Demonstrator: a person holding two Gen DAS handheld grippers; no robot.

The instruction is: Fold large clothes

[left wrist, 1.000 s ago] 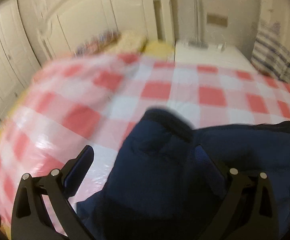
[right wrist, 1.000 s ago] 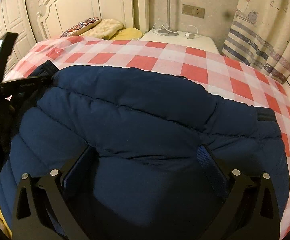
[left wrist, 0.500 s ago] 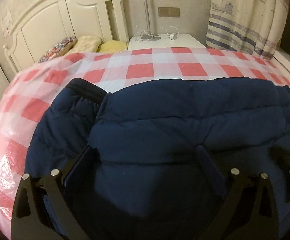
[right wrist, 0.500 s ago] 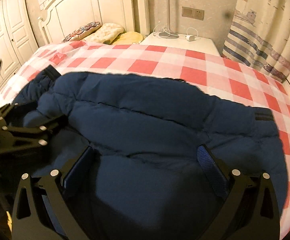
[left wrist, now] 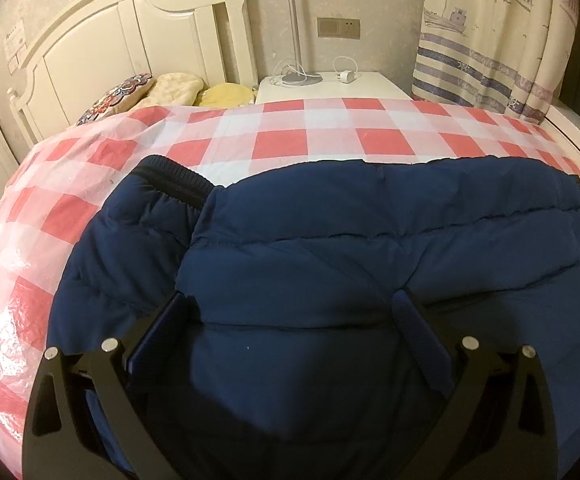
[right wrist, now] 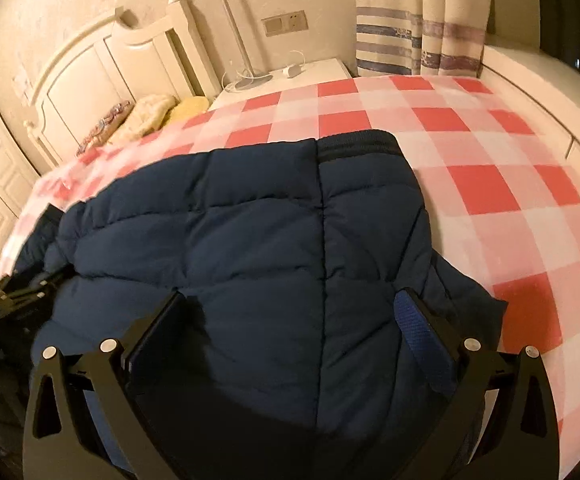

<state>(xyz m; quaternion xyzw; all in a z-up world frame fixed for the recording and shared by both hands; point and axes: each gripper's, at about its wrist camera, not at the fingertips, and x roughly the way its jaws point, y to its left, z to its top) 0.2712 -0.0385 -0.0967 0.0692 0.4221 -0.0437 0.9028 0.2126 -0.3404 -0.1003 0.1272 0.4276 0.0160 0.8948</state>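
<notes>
1. A navy quilted puffer jacket point(left wrist: 370, 248) fills the lower centre of both views, lying on the bed; its dark ribbed cuff point(left wrist: 174, 180) shows at centre left.
2. The left gripper point(left wrist: 290, 312) and right gripper point(right wrist: 290, 312) have their jaws spread wide over the padded fabric, clasping nothing.
3. Under it lies a glossy red-and-white checked sheet point(left wrist: 282, 140).
4. Upper left: cream headboard point(left wrist: 130, 36) and pillows point(left wrist: 178, 88); upper centre, a white nightstand point(left wrist: 370, 84); upper right, a striped curtain point(left wrist: 490, 40).
</notes>
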